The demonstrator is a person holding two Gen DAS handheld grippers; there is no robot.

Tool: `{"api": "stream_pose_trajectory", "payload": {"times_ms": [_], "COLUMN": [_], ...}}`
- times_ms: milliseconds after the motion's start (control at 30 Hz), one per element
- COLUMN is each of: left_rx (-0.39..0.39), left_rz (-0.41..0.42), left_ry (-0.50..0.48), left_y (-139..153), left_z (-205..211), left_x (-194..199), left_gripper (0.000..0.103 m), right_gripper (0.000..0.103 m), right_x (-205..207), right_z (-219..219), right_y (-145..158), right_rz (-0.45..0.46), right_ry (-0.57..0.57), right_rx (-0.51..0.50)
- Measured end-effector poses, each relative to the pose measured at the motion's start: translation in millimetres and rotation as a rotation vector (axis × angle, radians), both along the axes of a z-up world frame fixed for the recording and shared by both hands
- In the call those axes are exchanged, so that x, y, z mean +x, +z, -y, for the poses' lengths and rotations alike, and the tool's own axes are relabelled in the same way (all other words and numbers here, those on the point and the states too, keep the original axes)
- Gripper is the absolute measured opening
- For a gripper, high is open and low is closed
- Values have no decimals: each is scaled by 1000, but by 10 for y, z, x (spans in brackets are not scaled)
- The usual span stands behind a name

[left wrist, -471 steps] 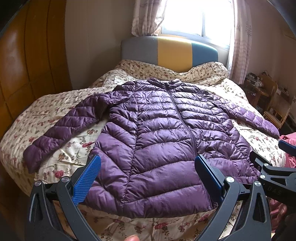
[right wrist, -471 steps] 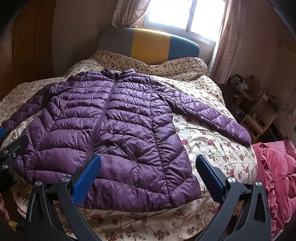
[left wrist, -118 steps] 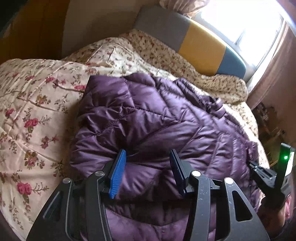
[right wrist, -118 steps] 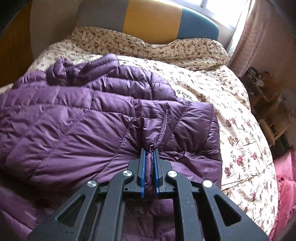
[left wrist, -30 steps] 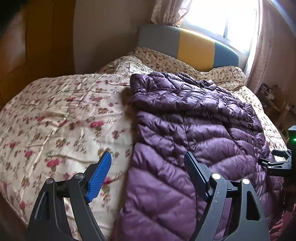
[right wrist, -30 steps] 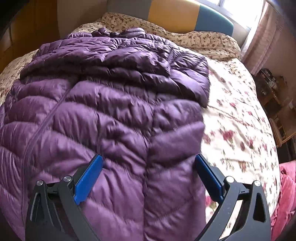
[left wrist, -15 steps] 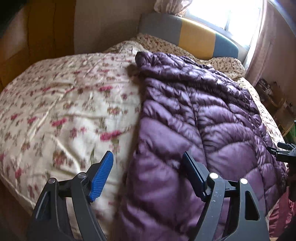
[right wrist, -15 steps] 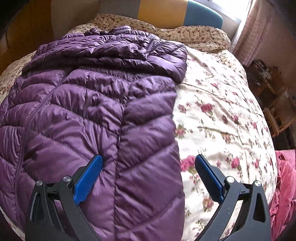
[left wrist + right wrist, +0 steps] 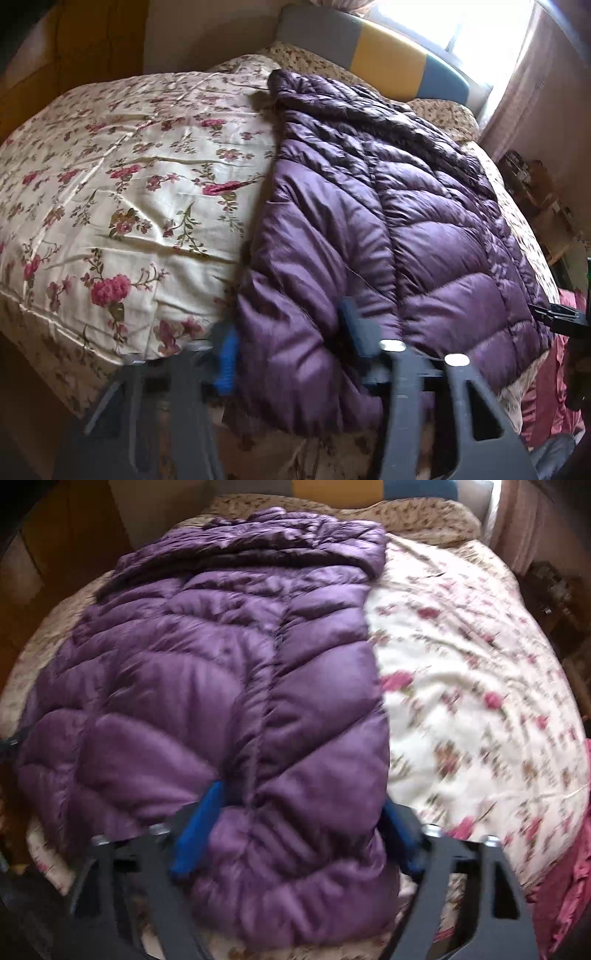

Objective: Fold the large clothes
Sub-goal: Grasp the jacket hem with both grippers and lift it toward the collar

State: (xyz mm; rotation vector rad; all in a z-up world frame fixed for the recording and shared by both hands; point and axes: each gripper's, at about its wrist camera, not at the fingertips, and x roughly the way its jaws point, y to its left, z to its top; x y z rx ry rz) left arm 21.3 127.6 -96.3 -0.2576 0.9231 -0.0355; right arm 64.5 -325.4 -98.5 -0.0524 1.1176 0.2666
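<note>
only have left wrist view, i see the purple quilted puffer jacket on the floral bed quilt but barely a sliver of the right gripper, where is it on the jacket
Observer: The right gripper straddles the near right hem corner of the purple quilted puffer jacket.
Operator: jaws on it yet
Observer: Its jaws have just been closing. The hem is between them and both blue pads touch the fabric, though blur hides how firmly.
Operator: whats lined up in the gap
Observer: A stitched seam runs down the jacket into the gap, nearer the left pad. The jacket's right edge meets the floral bed quilt at the other pad.
</note>
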Motion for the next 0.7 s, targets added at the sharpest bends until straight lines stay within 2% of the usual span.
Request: {"api": "stream_pose_trajectory", "payload": {"times_ms": [33, 67, 100, 167, 333, 467, 700], "left_rx": [0, 0, -7, -22, -51, -58, -52], "left_rz": [2, 9, 15, 30, 99, 149, 237], "left_ry": [-9, -22, -26, -33, -57, -84, -89], "left_y": [10, 34, 60, 135, 456, 669, 955], "left_z": [16, 37, 47, 43, 16, 21, -49], "left_x": [-9, -34, -45, -53, -21, 156, 829], "left_gripper": [21, 17, 11, 8, 6, 5, 5], "right_gripper": [43, 25, 16, 11, 9, 8, 8], "right_x": [-33, -60, -64, -71, 11, 208, 923], "right_z": [-41, -79, -124, -222, -378, -479, -587], "right_y": [36, 77, 119, 240, 611, 865, 1124], "right_rz": [1, 9, 17, 45, 136, 220, 330], "right_ry": [31, 52, 72, 112, 172, 193, 124], "right_rx": [1, -8, -20, -47, -77, -98, -149]}}
